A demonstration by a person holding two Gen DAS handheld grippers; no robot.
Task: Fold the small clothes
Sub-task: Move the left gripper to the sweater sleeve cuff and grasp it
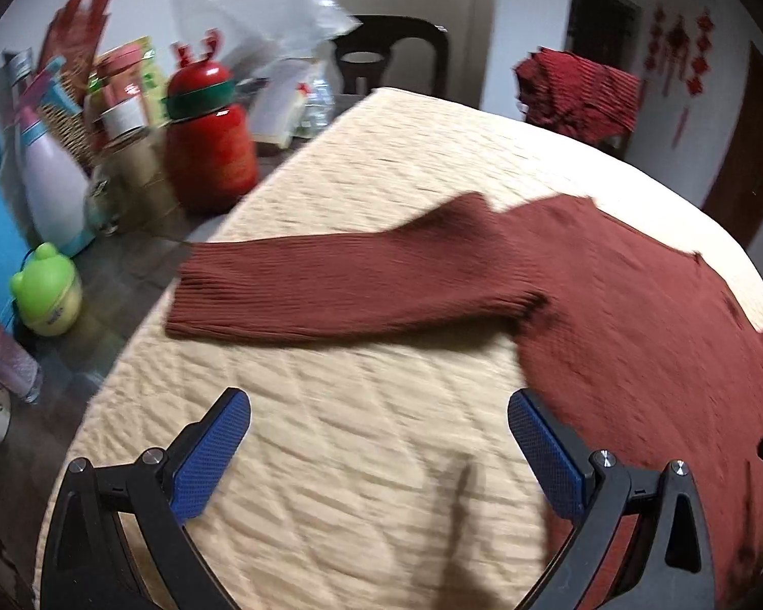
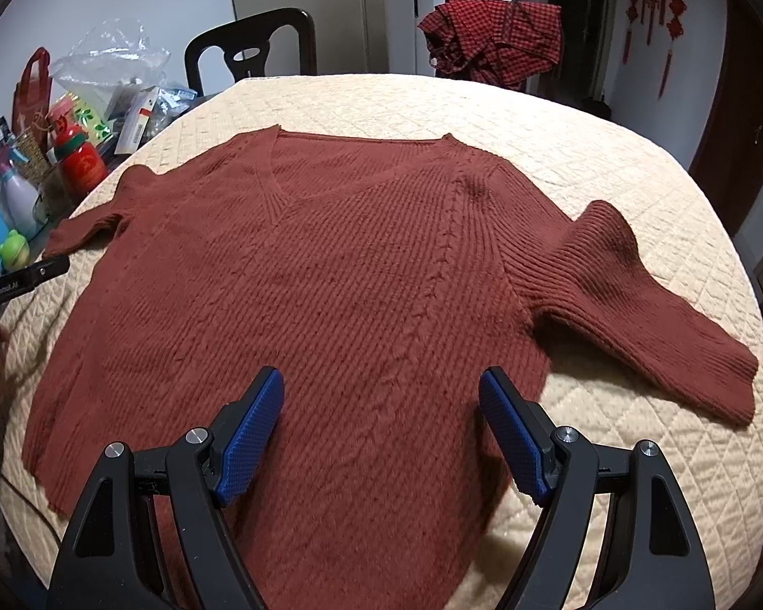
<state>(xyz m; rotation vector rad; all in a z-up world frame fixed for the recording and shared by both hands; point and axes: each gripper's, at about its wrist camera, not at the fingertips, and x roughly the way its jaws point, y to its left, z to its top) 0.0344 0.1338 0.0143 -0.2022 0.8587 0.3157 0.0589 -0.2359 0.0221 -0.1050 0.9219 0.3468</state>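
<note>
A rust-red sweater lies flat, front up, on the quilted bench. The left gripper and right gripper both hover spread wide, holding nothing.

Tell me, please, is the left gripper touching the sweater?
Cannot tell. In the left wrist view the open left gripper frames bare quilt; its right finger overlaps the sweater edge.

Right gripper over flat-laid sweater, jaws wide apart, nothing held.

Rust-red V-neck knit lies face up on the cream quilted cover, neckline toward 12 o'clock, one sleeve toward 4 o'clock. Checked red cloth at 1 o'clock; dark chair at 11; cluttered bottles at 9–10.
</note>
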